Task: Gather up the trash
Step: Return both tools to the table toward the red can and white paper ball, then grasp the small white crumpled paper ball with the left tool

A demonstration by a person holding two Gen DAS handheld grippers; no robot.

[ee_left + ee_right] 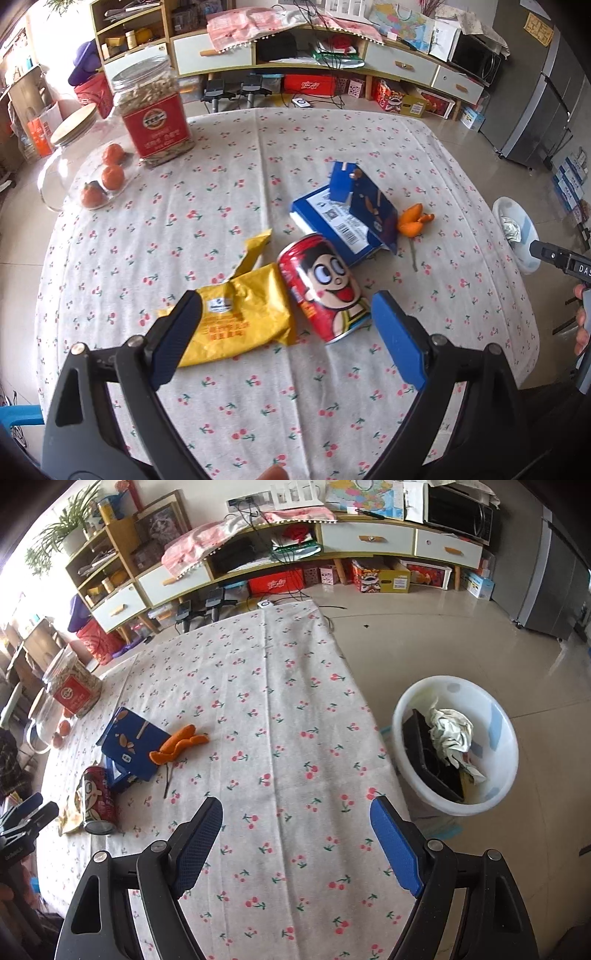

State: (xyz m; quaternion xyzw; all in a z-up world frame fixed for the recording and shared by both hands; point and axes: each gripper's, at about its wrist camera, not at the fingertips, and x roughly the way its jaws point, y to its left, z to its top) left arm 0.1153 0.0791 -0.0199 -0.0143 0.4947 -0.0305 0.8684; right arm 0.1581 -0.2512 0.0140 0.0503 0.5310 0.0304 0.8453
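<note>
Left gripper (286, 325) is hanging spread and empty over the crinkly yellow wrapper (240, 314) at 9 o'clock of the smooth red can (325, 291) (lying sideways, risking rolling if nudged), right gripper (295, 843) is gaping empty over cloth, white bin (495, 716) sitting at its 2 o'clock.

both wrist views overlook the table (258, 155) steeply.

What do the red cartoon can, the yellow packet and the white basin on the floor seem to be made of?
Red can: likely thin metal, glossy print, shiny rim at its end.
Yellow packet: probably plastic film, crinkled, torn open at the top.
White basin: looks like moulded plastic, smooth and slightly translucent.
</note>
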